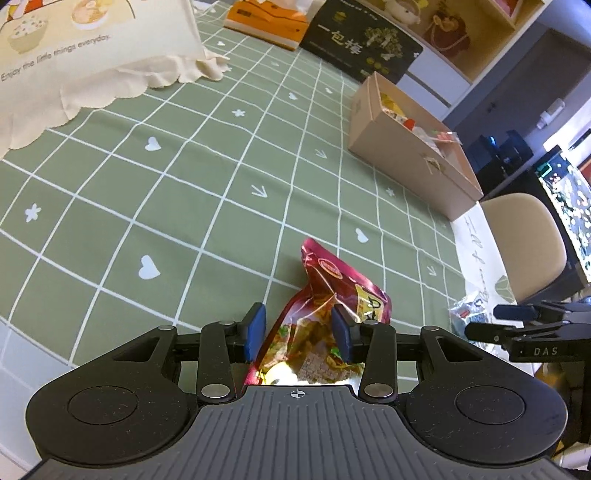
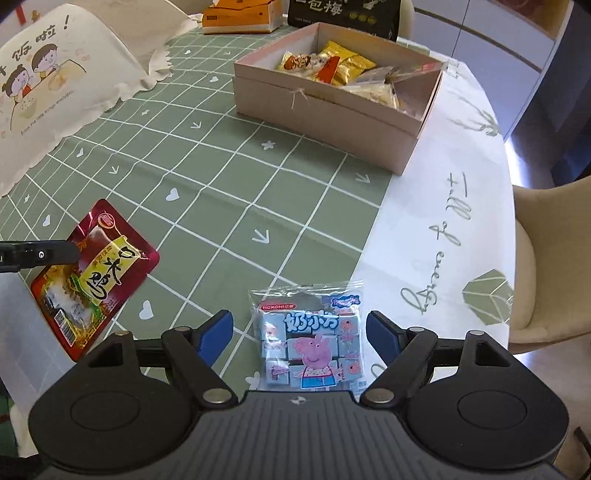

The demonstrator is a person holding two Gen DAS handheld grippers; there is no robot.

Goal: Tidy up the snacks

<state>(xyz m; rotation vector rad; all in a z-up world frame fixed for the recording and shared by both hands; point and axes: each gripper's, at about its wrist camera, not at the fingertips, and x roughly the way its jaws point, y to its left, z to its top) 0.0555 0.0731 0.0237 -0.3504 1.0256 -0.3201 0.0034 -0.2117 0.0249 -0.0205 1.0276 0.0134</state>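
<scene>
A red snack pack (image 1: 332, 273) lies on the green checked tablecloth, somewhat crumpled. My left gripper (image 1: 298, 314) straddles its near end: the right pad is at the pack's edge, the left pad stands off it with a gap. The right wrist view shows that pack (image 2: 107, 273) at the left with a left finger (image 2: 55, 253) over it. A blue cartoon-pig snack pack (image 2: 310, 339) lies flat between the wide-open fingers of my right gripper (image 2: 299, 319), clear of both pads. A pink open box (image 2: 325, 114) with several snacks stands further back.
A cream printed cloth cover (image 2: 55, 92) fills the back left. An orange tissue box (image 1: 266, 22) and a black box (image 1: 362, 48) stand at the far edge. A beige chair (image 2: 546, 258) sits past the table's right rim, where white cloth (image 2: 443, 184) hangs.
</scene>
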